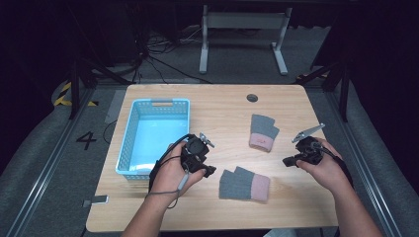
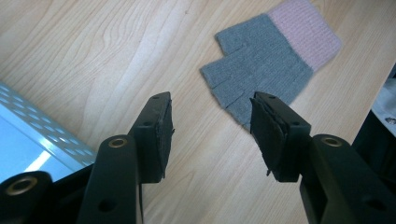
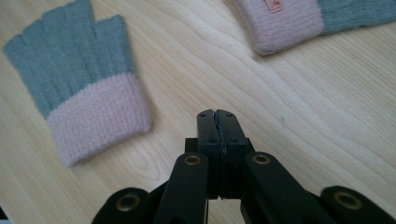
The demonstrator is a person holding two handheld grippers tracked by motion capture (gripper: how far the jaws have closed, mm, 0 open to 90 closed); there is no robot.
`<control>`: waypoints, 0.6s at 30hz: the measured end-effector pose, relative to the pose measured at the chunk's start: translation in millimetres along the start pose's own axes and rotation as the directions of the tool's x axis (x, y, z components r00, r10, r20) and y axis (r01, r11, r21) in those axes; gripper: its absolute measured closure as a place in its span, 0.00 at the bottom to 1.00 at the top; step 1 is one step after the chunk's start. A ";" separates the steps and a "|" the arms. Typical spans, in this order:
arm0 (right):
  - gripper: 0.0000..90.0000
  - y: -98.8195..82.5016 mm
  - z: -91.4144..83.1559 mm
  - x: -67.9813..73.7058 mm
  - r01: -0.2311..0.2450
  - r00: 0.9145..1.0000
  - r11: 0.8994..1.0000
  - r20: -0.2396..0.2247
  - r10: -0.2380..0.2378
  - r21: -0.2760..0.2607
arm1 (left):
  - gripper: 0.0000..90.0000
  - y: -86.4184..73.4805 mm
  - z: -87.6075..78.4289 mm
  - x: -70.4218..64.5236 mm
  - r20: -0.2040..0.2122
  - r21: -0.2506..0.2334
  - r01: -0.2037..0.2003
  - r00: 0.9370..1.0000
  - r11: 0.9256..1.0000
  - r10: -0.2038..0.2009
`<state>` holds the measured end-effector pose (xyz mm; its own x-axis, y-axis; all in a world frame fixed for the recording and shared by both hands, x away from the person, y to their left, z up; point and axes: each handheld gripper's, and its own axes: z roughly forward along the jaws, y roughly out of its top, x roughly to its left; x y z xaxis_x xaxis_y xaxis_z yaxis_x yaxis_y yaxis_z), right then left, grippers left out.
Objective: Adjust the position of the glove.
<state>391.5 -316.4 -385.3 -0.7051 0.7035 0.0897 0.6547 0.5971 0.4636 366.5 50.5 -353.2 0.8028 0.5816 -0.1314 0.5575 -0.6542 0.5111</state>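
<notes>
The left gripper (image 2: 212, 135) hovers with jaws apart and empty beside the near fingerless glove (image 1: 244, 184) by the surface's (image 1: 222, 106) front edge — the right gripper (image 3: 218, 122), jaws pressed together, holds nothing — the second glove (image 1: 262, 132) lies toward the middle.

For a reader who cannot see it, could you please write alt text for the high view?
A person holds the left gripper, open, beside a grey-and-pink fingerless glove near the wooden table's front edge. The right gripper is shut; a second glove lies farther back, and a light blue basket stands at left.
</notes>
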 end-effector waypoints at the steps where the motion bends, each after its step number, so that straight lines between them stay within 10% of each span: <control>1: 1.00 0.4 -0.7 1.2 0.009 1.000 1.000 -0.005 -0.009 0.003 | 0.55 0.0 -0.3 -0.2 0.000 0.002 -0.004 1.000 1.000 0.004; 18: 1.00 1.4 -7.6 18.2 0.104 0.989 0.994 -0.111 -0.100 0.032 | 0.65 1.0 -1.1 -7.8 0.034 0.001 -0.024 0.999 1.000 0.024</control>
<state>377.5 -305.7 -376.3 -0.7931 0.5928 0.1402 0.5858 0.6791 0.4423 360.5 45.8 -350.7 0.8228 0.5486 -0.1482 0.5383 -0.6686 0.5131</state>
